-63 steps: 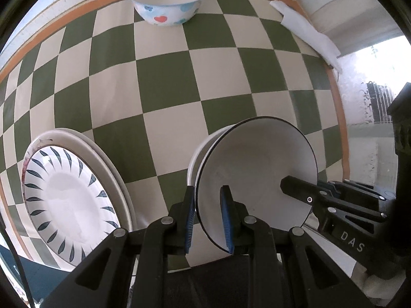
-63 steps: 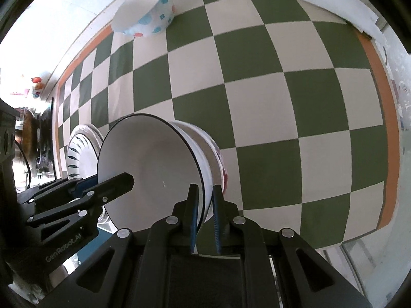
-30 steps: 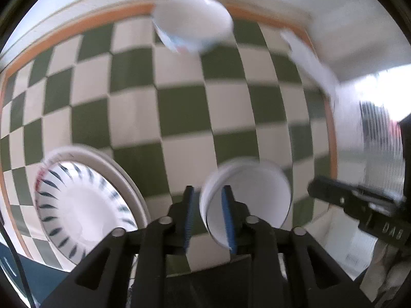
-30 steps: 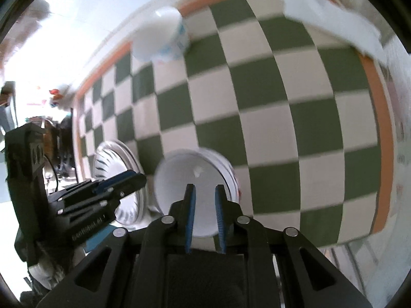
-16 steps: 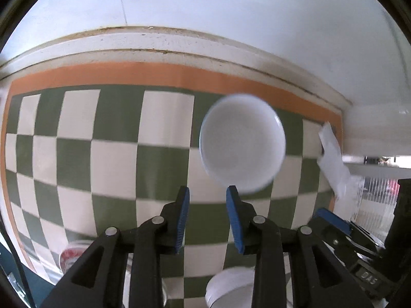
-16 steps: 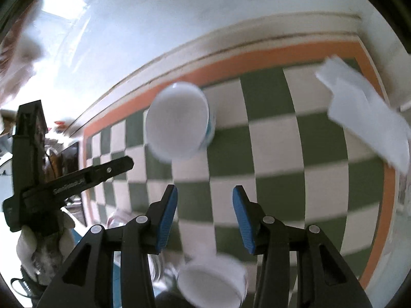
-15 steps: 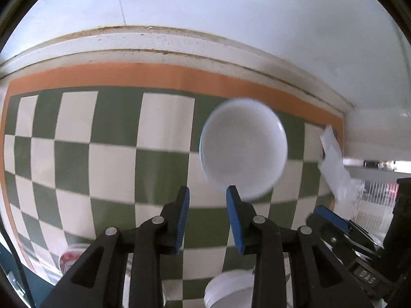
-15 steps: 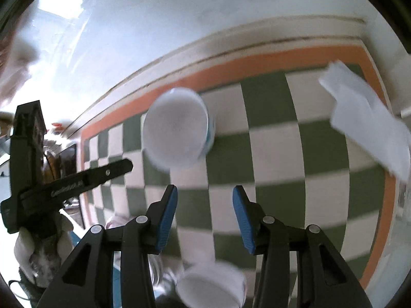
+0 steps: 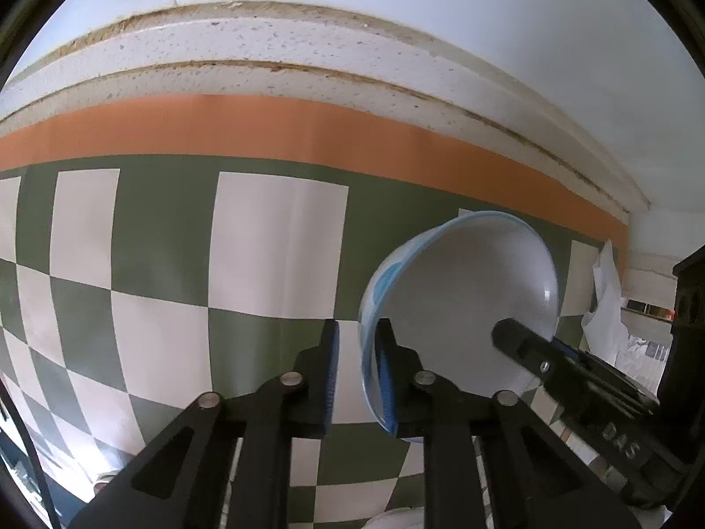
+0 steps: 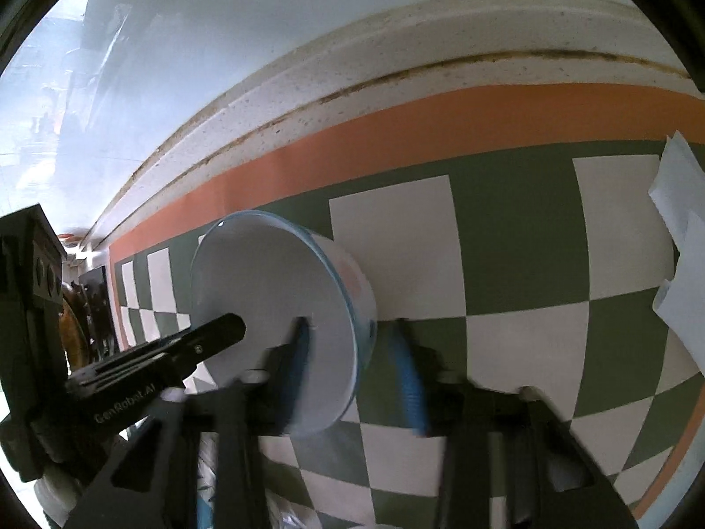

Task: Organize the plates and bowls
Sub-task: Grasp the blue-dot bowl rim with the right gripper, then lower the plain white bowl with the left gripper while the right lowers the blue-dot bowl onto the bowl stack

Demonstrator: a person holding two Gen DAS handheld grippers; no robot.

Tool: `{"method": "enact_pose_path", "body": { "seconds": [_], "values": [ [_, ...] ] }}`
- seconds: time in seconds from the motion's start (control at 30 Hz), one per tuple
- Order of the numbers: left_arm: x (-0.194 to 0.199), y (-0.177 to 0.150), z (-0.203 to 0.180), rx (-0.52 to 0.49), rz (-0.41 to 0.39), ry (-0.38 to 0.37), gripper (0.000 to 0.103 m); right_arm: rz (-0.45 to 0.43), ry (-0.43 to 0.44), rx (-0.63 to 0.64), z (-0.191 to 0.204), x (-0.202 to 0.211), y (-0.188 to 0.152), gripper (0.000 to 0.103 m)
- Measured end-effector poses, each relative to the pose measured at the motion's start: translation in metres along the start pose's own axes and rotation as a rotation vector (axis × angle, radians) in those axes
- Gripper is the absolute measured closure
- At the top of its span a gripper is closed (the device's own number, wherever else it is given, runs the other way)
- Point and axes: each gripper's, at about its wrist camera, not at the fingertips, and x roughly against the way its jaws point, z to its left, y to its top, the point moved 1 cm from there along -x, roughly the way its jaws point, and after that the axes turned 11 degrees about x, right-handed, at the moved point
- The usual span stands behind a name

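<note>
**1. Grip points.** The left gripper (image 9: 357, 370) stands astride the near-left rim of the bowl (image 9: 467, 299), one finger inside the bowl and one outside. Its jaws are drawn narrow, closed on the bowl's wall. The right gripper (image 10: 354, 366) stands astride the opposite rim in the same manner. Its fingers are motion-blurred and set wider, and the jaws are closing with the bowl's wall between them. The pads do not yet appear to press on it.

**2. Purpose of the hold.** Judged from the task, two opposed rim grips are used so that the bowl stays balanced and does not swing on a single pinch point. This bowl stands alone, so it is probably being collected for stacking with the other crockery.

**3. Hand pose.** Both grippers point steeply downward onto the bowl, one from each side, with fingertips converging on its rim.

**4. Location of the bowl.** The bowl, white inside with blue and red marks outside, is on the green-and-cream checked cloth (image 9: 277, 242). Whether its base has left the cloth cannot be determined.

**5. Beyond the bowl.** Behind the bowl runs the cloth's orange border (image 9: 264, 128), then a speckled white ledge (image 9: 308, 57). A sheet of white paper (image 10: 678, 220) lies to the right of the bowl.
</note>
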Motion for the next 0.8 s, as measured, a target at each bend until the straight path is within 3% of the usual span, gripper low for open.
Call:
{"method": "enact_pose_path", "body": {
  "seconds": [0.07,0.43,0.8],
  "values": [
    [-0.001,-0.001,0.003,0.0,-0.004,-0.016,0.093,-0.011,-0.03,0.003,-0.001,-0.001,-0.001,0.091],
    [0.01,0.0,0.003,-0.003,-0.04,-0.028,0.094,-0.013,-0.019,0.032,0.01,-0.001,-0.009,0.091],
    [0.049,-0.034,-0.001,-0.071,-0.095,-0.058,0.094,-0.059,-0.018,0.036,0.025,0.035,-0.042,0.092]
  ]
}}
